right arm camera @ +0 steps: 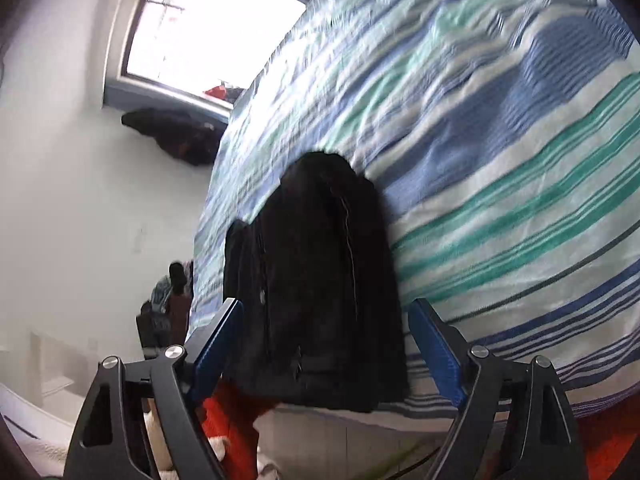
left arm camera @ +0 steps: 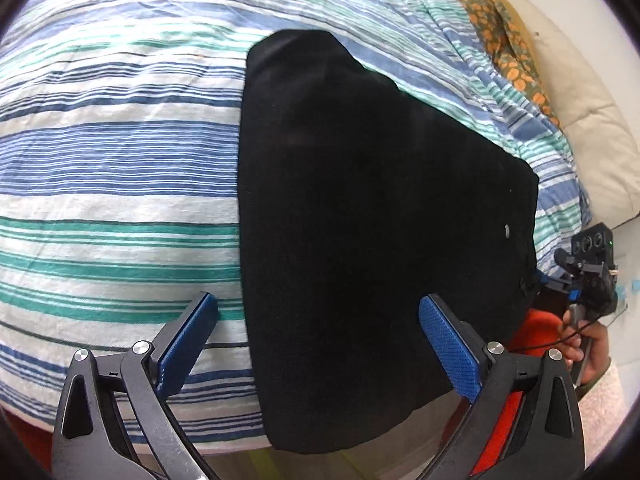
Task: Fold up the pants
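While the black pants [left arm camera: 380, 216] lie as a compact, already doubled slab on the striped bedsheet [left arm camera: 120, 168], near the bed's edge, both tools stand with their blue pads apart and nothing pinched. The left gripper [left arm camera: 316, 344] straddles the pants' near left border: its right pad sits over the dark cloth, its left pad over bare sheet. The right gripper [right arm camera: 326, 344], seen in its own blurred view, brackets the near end of the bundle, one pad on either side, without pressing on it. Judging from this, the step in hand is taking hold for another fold or a final tidy. To do it well, each tool should probably come down on an outer corner and catch every layer together, not just the top one, while staying clear of the sheet beneath. Lifting both corners evenly should keep the stack square.
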